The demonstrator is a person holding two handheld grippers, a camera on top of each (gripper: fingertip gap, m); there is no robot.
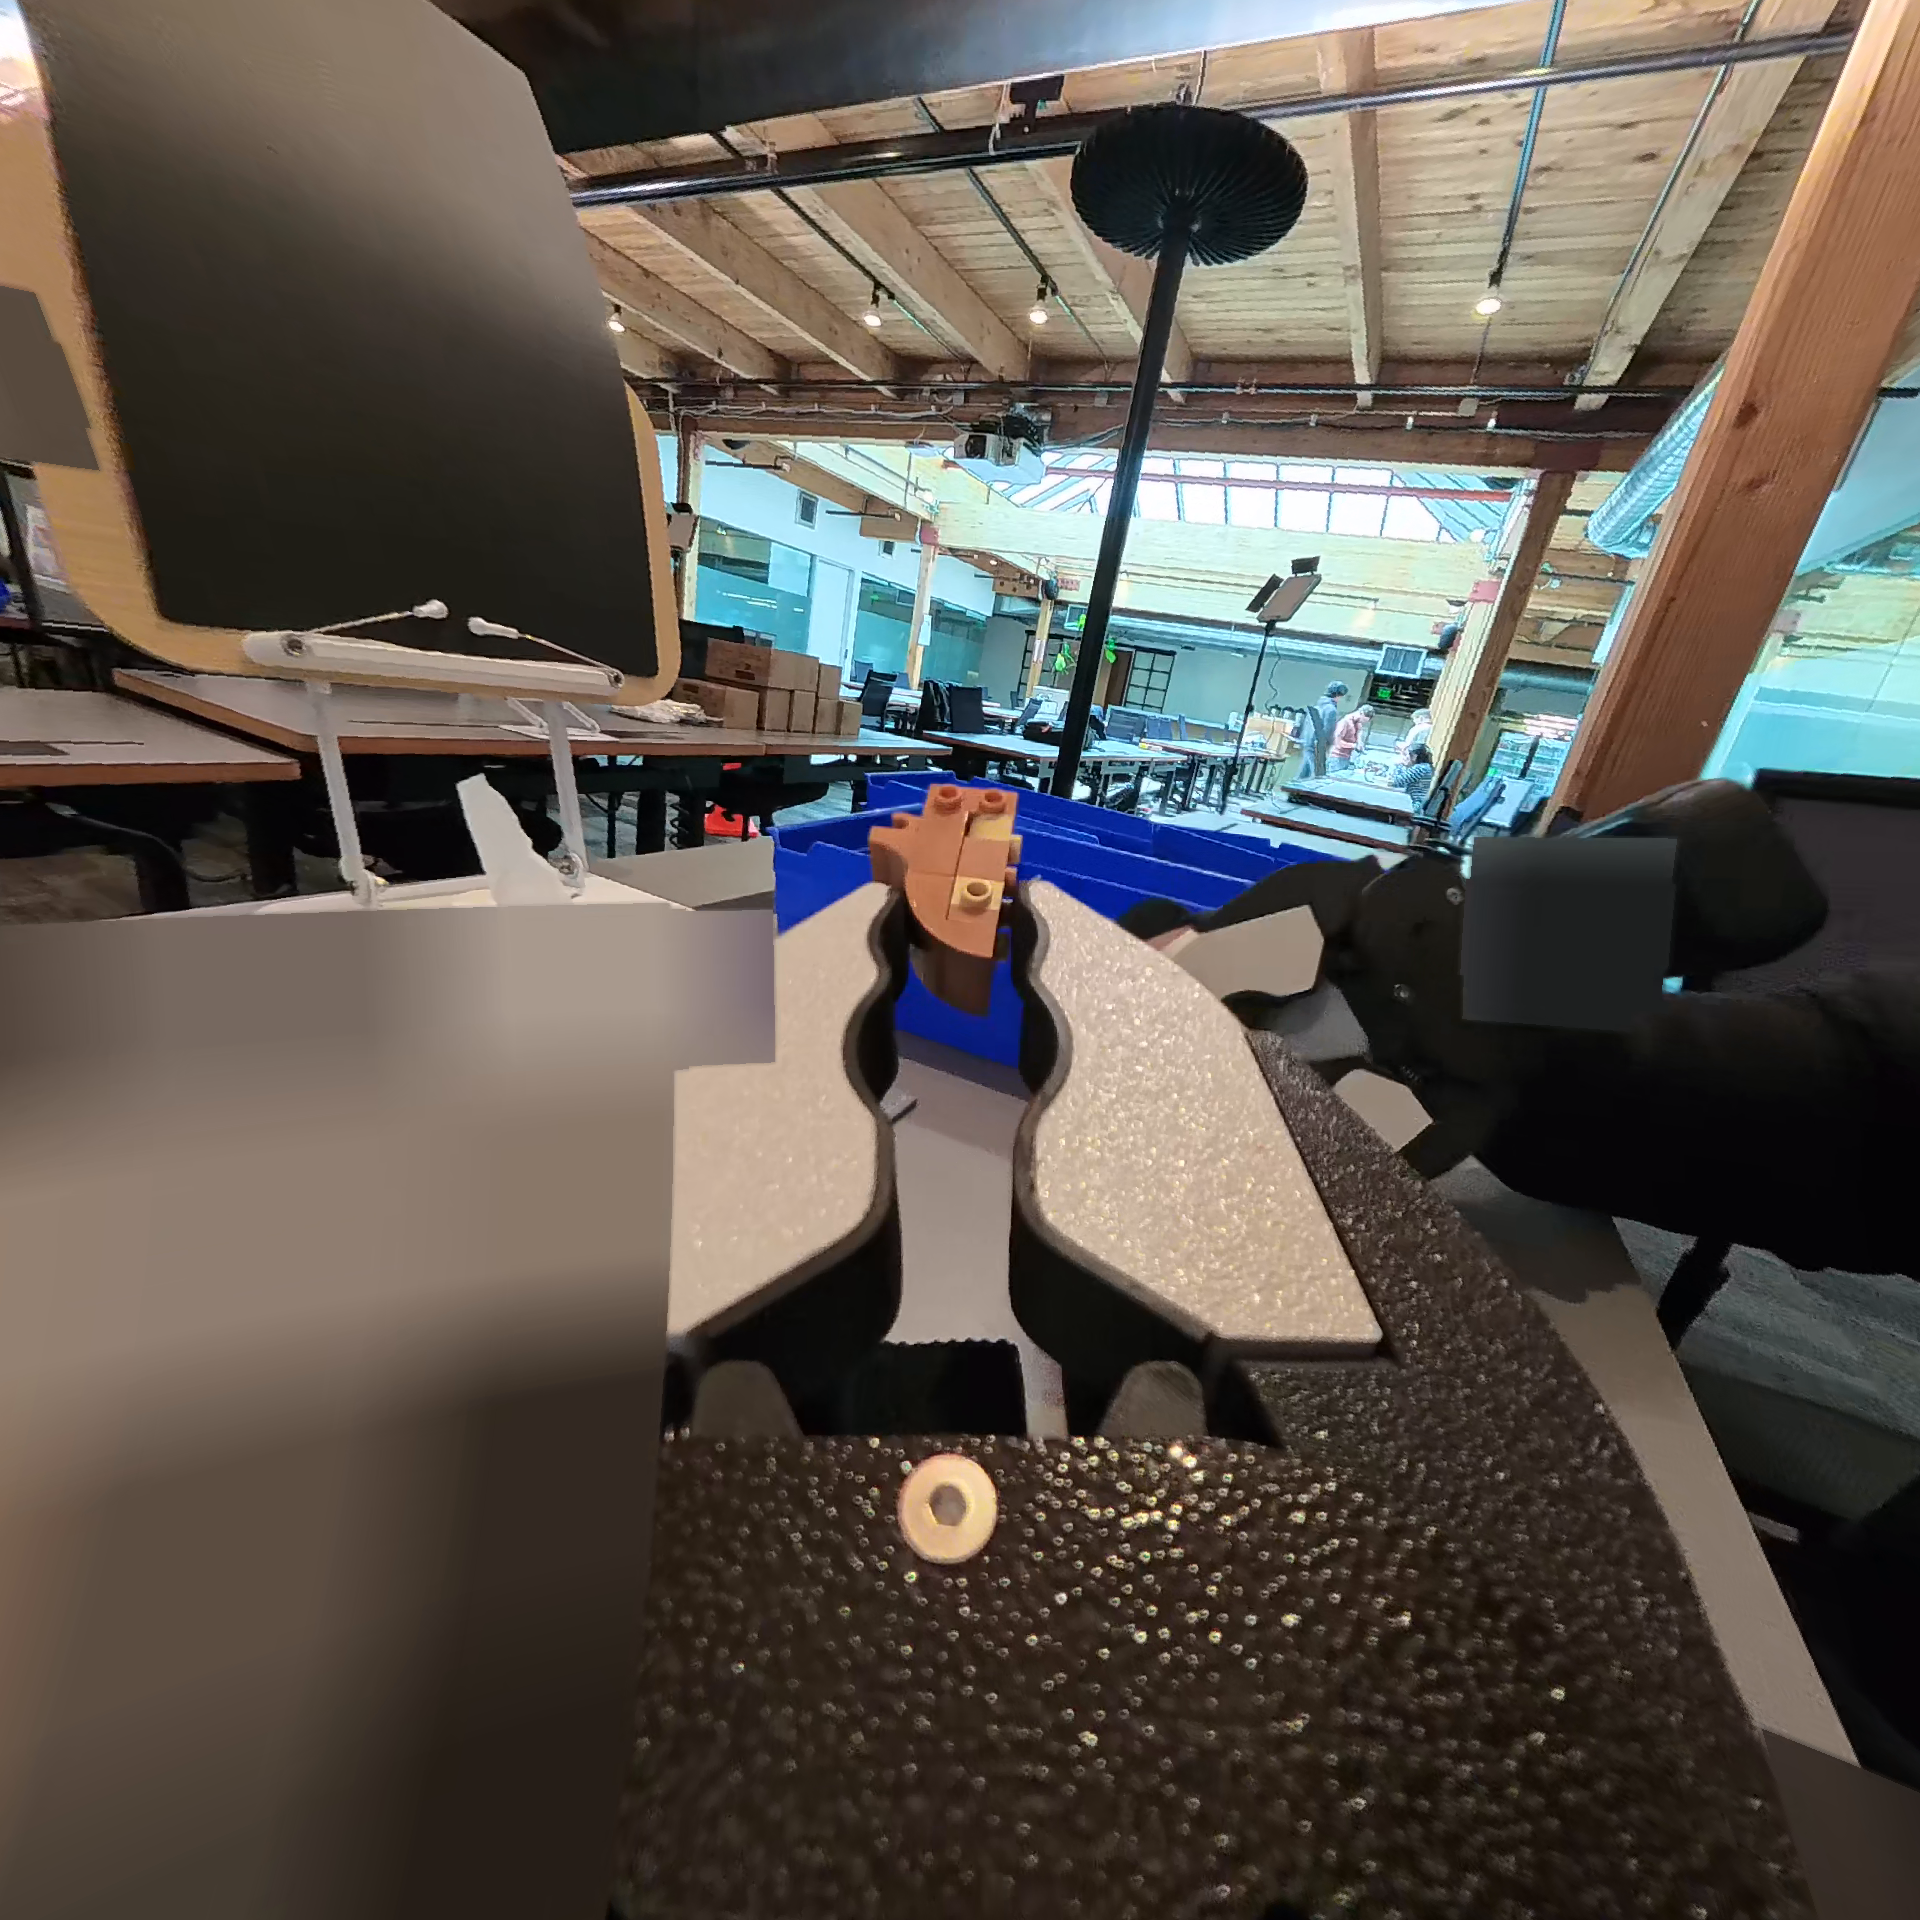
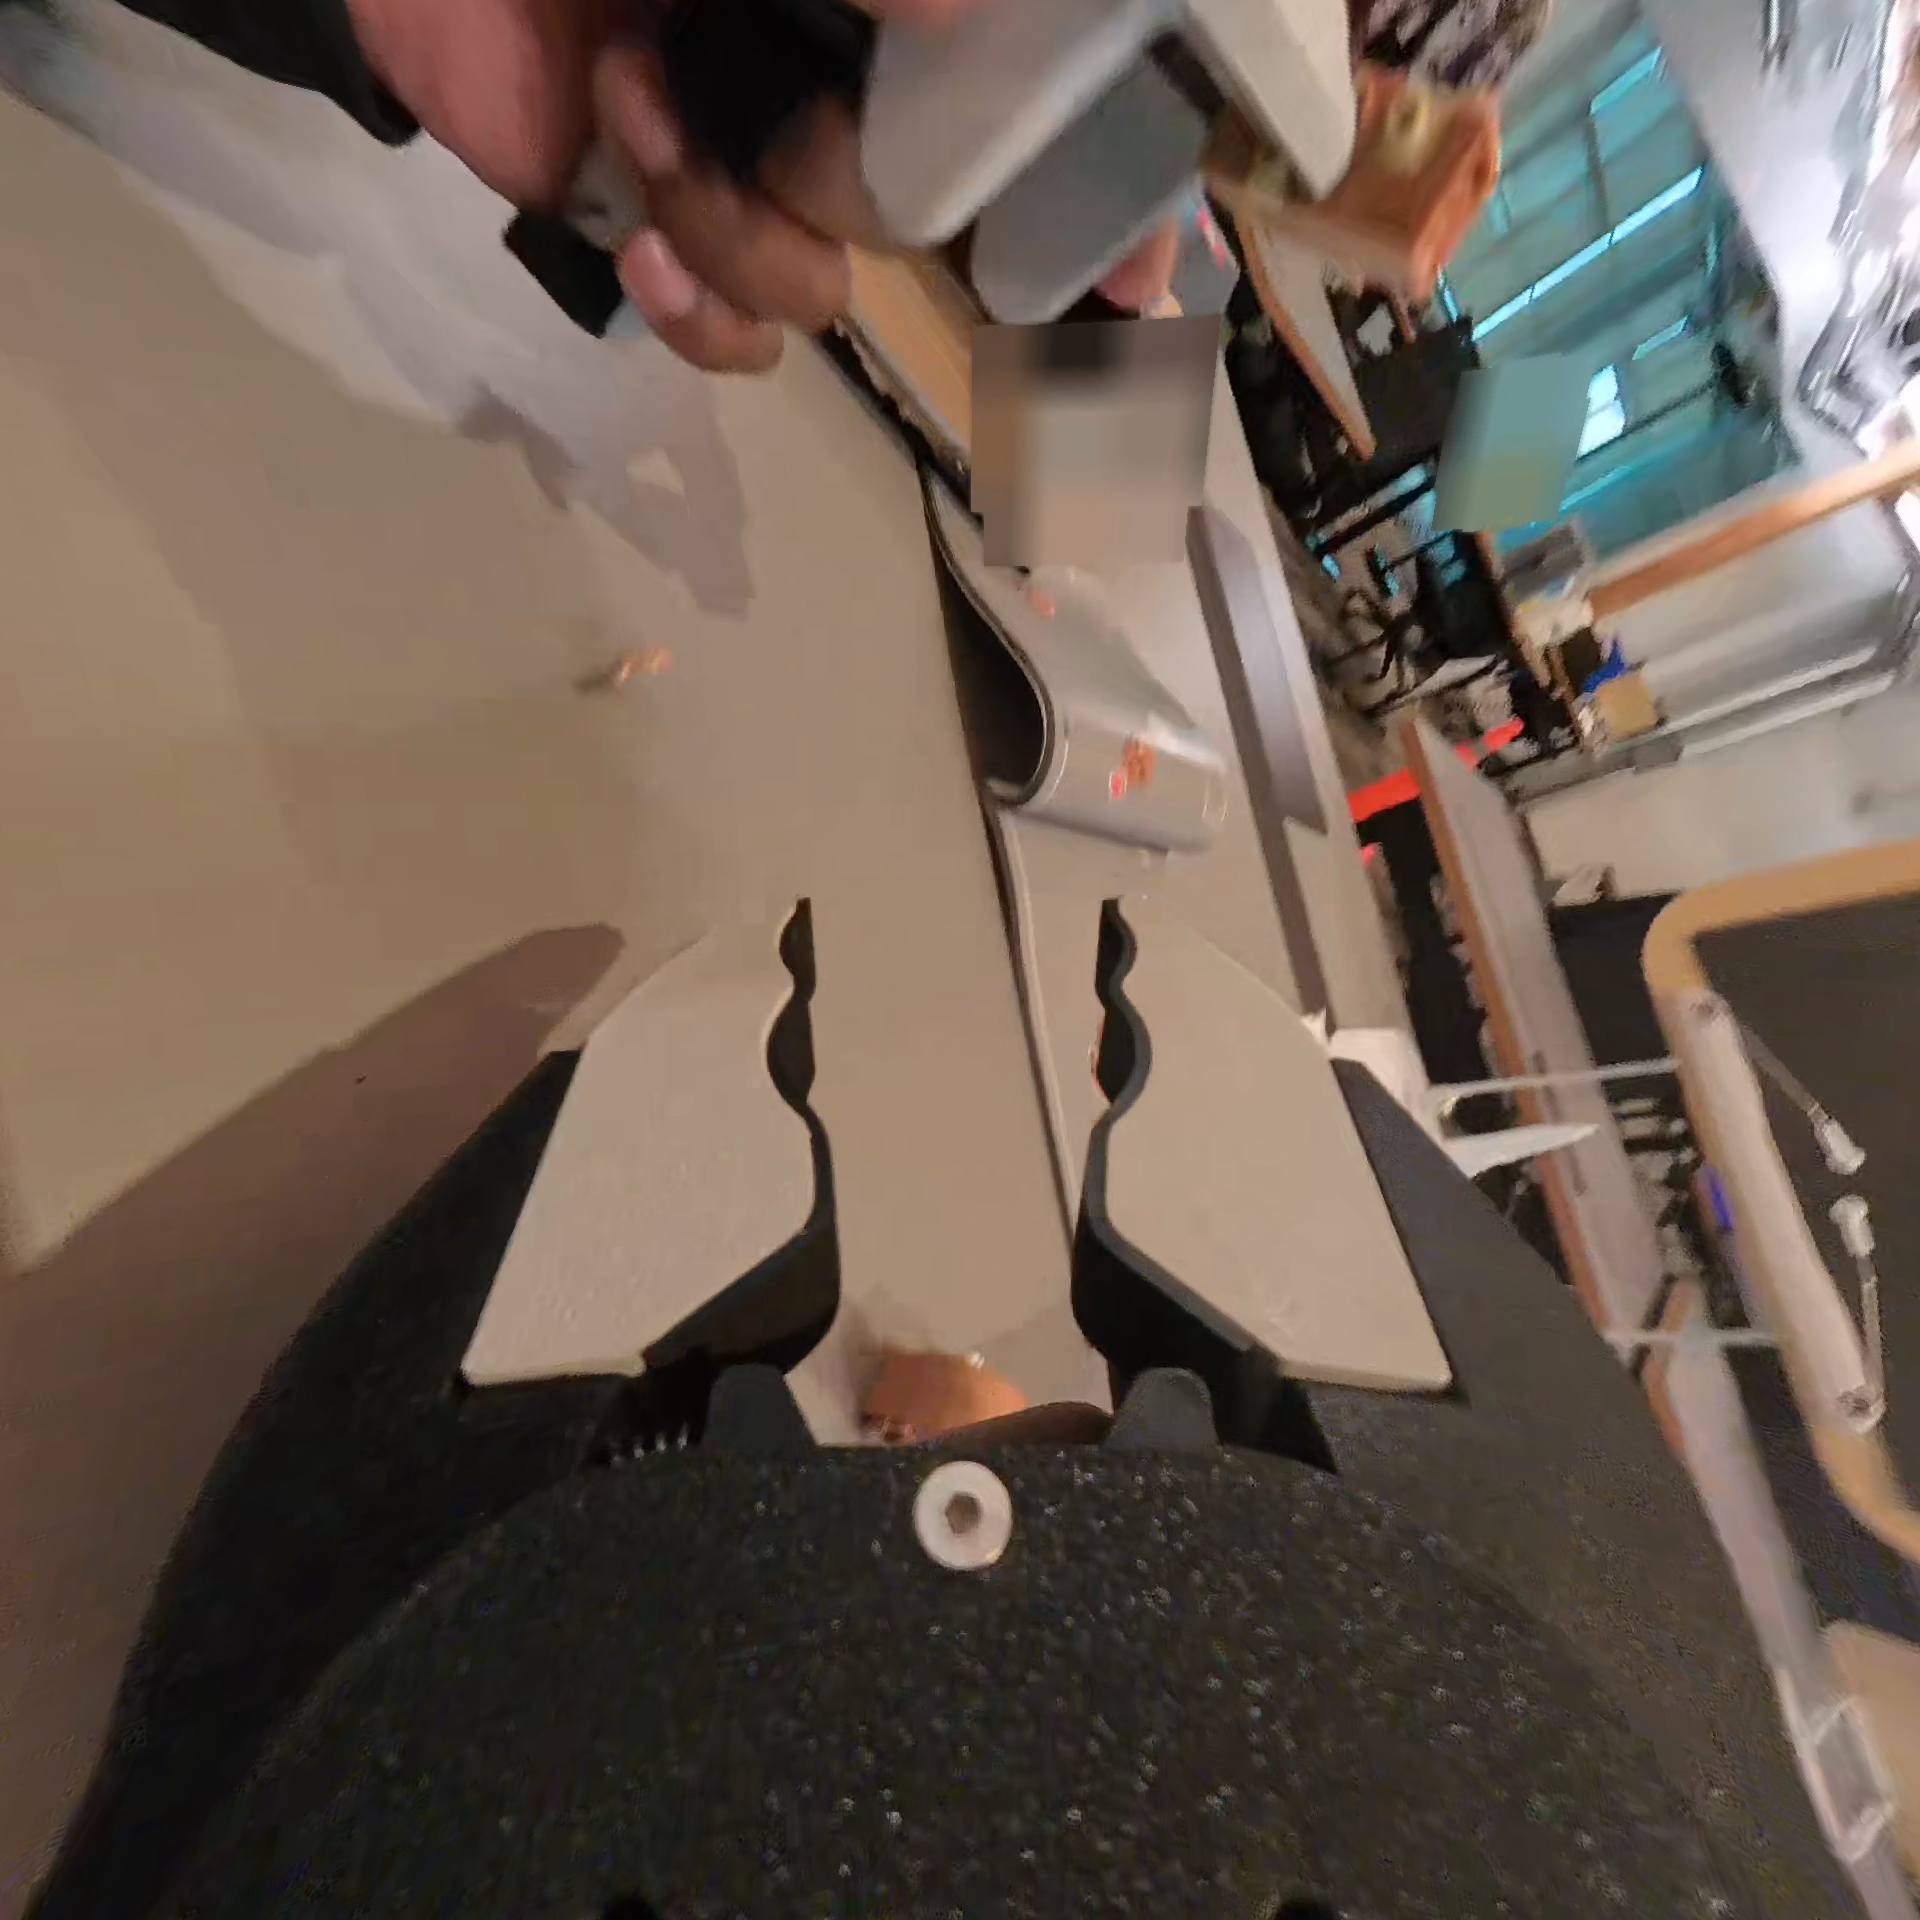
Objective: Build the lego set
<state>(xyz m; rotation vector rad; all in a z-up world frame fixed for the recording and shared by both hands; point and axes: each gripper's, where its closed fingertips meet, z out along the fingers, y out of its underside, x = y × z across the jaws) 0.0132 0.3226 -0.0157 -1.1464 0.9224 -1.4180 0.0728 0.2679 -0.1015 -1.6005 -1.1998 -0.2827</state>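
In the left wrist view, at the centre of the frame, a small brown brick assembly [image 1: 951,894] is clamped between the fingertips of the left gripper [image 1: 956,914]; a blue bin [image 1: 1143,862] is seen behind it; in the right wrist view, the right gripper [image 2: 956,935] is held apart and empty above a grey table [image 2: 312,727]; the same assembly is seen, blurred, at the upper right.

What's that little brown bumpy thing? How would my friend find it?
Find the blue bins on the grey table. In front of them the left gripper pinches a small brown toy-brick build. It alone is brown, with round studs and tan bits.
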